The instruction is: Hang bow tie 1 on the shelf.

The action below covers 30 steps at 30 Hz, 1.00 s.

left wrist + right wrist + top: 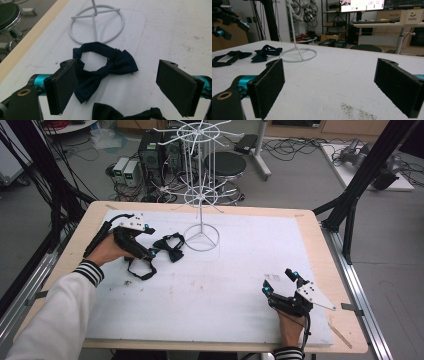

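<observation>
Left gripper (pixel 117 90), nearest the lens in its own view: fingers (pixel 62 88) released and spread wide, nothing pressed between them. The navy bow tie (pixel 105 67) lies flat on the white tabletop (pixel 240 280) just in front of the wire display stand (pixel 201 195), close to its ring base, its strap curled in a loop. A black bow tie (pixel 142 267) lies just beside the navy one, on the side away from the stand. Right gripper (pixel 282 282) rests well apart from the stand, fingers (pixel 268 87) likewise released and empty.
</observation>
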### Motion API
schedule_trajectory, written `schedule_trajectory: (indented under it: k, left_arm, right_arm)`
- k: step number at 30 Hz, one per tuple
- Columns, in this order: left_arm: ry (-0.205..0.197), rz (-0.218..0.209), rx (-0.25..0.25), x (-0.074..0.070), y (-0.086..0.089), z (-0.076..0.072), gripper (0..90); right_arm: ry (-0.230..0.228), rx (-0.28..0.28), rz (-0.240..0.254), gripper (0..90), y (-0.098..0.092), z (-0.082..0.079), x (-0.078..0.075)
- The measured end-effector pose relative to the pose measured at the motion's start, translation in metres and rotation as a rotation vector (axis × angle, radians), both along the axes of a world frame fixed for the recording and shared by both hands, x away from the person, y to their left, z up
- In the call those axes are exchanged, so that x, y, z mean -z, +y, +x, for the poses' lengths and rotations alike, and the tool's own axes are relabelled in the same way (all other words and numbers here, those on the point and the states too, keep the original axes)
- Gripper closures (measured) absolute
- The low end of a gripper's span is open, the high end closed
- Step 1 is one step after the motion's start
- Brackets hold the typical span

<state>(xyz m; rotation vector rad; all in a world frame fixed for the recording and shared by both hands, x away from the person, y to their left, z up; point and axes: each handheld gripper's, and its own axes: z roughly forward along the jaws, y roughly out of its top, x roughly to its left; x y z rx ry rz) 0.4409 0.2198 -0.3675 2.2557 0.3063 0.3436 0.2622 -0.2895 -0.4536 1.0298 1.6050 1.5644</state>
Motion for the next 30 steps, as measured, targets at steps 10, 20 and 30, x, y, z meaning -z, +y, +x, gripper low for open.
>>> schedule_trajectory:
  k: [10,20,30]
  left_arm:
    - [0.005,0.092,0.052,0.013,-0.019,0.015,20.1]
    - [0.02,0.178,0.099,0.024,-0.037,0.027,21.9]
    - [0.047,0.173,0.1,0.038,-0.046,0.028,22.7]
  right_arm:
    - [-0.006,-0.002,-0.006,9.0,0.0,0.0,0.0]
    - [-0.001,-0.002,-0.001,9.0,0.0,0.0,0.0]
    - [-0.003,0.0,0.0,9.0,-0.001,0.0,0.0]
